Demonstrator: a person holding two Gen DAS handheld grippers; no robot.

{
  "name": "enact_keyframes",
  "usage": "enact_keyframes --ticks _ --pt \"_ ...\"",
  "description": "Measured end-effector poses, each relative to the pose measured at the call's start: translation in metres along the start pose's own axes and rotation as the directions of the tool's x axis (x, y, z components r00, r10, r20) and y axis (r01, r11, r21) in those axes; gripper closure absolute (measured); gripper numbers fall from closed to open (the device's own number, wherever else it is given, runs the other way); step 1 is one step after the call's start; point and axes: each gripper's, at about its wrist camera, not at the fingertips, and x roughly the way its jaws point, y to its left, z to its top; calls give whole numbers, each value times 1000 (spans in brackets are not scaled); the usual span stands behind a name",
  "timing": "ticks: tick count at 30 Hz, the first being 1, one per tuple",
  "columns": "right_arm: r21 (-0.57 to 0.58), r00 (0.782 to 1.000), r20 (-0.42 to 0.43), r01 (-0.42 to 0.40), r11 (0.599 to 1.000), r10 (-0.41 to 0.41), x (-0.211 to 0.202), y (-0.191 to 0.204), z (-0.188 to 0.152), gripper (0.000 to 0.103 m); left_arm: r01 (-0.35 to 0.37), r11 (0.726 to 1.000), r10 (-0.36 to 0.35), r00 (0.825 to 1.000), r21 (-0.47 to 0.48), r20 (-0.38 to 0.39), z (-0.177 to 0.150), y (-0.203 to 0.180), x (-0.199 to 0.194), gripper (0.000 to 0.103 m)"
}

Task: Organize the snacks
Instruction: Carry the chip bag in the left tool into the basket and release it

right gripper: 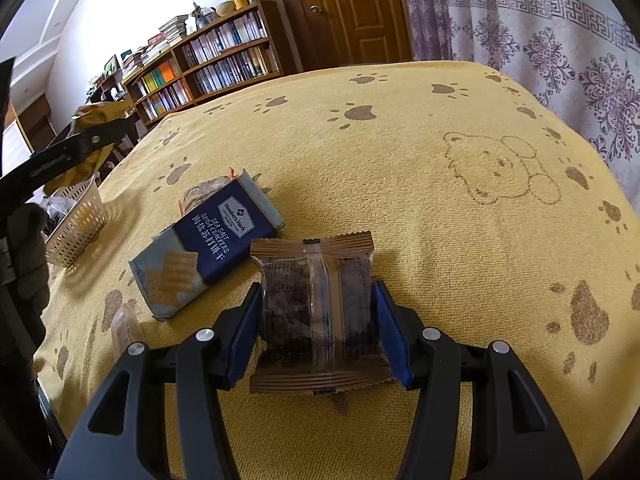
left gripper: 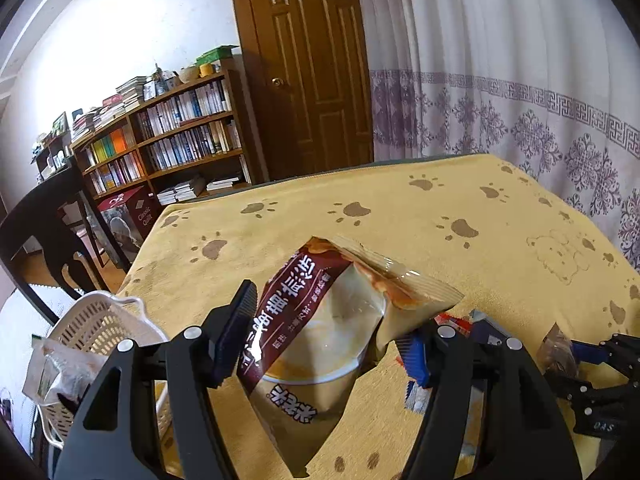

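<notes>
My left gripper held a big, light, crinkly bag above the counter, near the basket. My right gripper squeezed a soft cake pack by its sides, near the front edge.

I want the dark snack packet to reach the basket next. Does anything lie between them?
Yes. The blue cracker pack lies on the cloth between the dark snack packet in the right gripper and the basket.

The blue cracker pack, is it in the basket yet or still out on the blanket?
Out. The sea salt soda cracker pack lies flat on the yellow paw-print blanket, right of the white basket.
</notes>
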Motion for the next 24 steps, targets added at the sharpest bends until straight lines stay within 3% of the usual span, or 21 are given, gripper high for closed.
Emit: enact_keyframes --ticks 4,11,24 --pt "26 1000 1 -4 1000 4 -1 -4 1 48 -11 999 12 1000 -32 16 -2 17 -9 37" --pt "145 997 -11 -78 986 80 -1 -18 4 48 -48 993 51 998 -110 23 -9 60 -17 36" --pt "162 991 23 -131 978 129 -15 -1 8 48 -106 946 109 994 -307 -7 -18 157 -12 36"
